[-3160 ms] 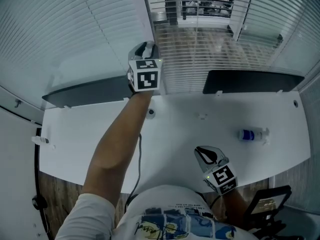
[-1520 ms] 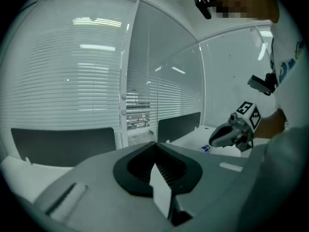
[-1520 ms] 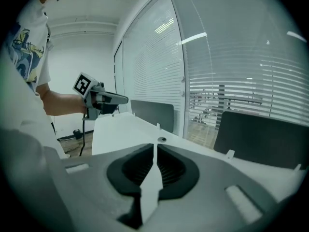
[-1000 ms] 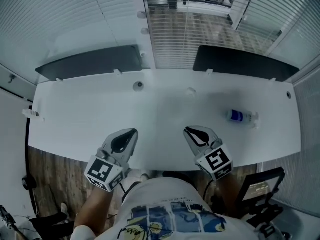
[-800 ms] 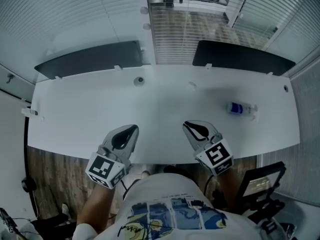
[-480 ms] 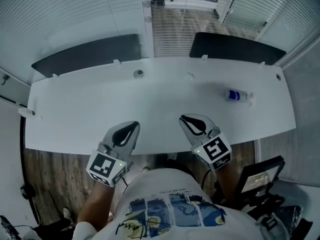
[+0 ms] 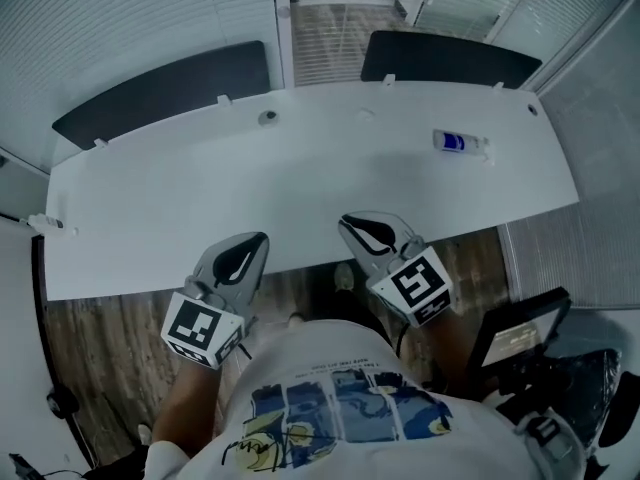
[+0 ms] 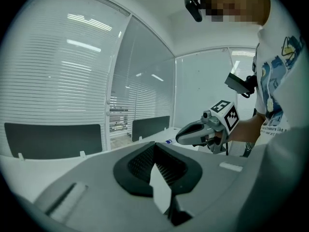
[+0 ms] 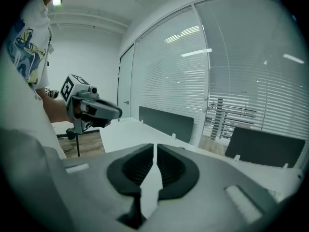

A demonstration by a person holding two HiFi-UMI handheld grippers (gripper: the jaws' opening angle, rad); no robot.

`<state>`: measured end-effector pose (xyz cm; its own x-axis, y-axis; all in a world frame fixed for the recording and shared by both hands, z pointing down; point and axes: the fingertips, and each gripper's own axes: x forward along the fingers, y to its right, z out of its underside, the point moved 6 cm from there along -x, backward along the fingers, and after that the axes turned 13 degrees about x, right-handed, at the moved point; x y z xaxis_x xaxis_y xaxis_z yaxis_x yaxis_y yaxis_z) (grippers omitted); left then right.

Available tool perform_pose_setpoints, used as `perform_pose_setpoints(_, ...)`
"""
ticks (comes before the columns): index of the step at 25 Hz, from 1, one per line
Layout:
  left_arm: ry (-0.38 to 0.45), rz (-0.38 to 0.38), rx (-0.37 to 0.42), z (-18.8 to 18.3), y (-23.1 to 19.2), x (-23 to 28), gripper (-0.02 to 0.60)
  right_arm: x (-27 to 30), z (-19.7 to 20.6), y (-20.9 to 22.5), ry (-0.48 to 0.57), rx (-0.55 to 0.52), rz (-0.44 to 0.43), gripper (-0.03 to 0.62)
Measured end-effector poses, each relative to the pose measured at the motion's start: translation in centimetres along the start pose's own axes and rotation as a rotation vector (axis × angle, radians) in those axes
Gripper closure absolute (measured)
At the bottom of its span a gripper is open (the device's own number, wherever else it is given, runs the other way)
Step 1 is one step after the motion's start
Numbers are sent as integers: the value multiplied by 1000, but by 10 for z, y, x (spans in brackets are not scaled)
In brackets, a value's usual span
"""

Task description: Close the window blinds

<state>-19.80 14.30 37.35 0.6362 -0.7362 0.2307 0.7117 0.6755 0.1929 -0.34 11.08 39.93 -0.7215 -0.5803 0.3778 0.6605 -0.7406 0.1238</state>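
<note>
The left hand-held gripper (image 7: 258, 243) and right hand-held gripper (image 7: 350, 225) hover at the white counter's (image 7: 200, 198) near edge, jaws together, holding nothing. The blinds (image 7: 120, 28) hang on the glass wall beyond its far edge, well apart from both. A small bottle (image 7: 455, 141) lies on the counter.

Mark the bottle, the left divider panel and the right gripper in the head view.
bottle (image 7: 458, 142): head view, middle of its body.
left divider panel (image 7: 165, 90): head view, centre of its dark face.
right gripper (image 7: 349, 224): head view, at its jaw tips.
</note>
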Motion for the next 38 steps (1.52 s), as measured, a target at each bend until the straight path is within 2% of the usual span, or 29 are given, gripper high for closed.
perform_pose_setpoints(11, 30, 46, 47, -3, 51, -67, 577, -50, 17, -87, 26, -30, 28, 580)
perform_pose_setpoints(23, 31, 42, 40, 4, 54, -59, 577, -58, 28, -85, 7, -74, 52, 589)
perform_pose_setpoints(38, 18, 55, 39, 12, 60, -62, 577, -62, 35, -88, 2, -68, 55, 591)
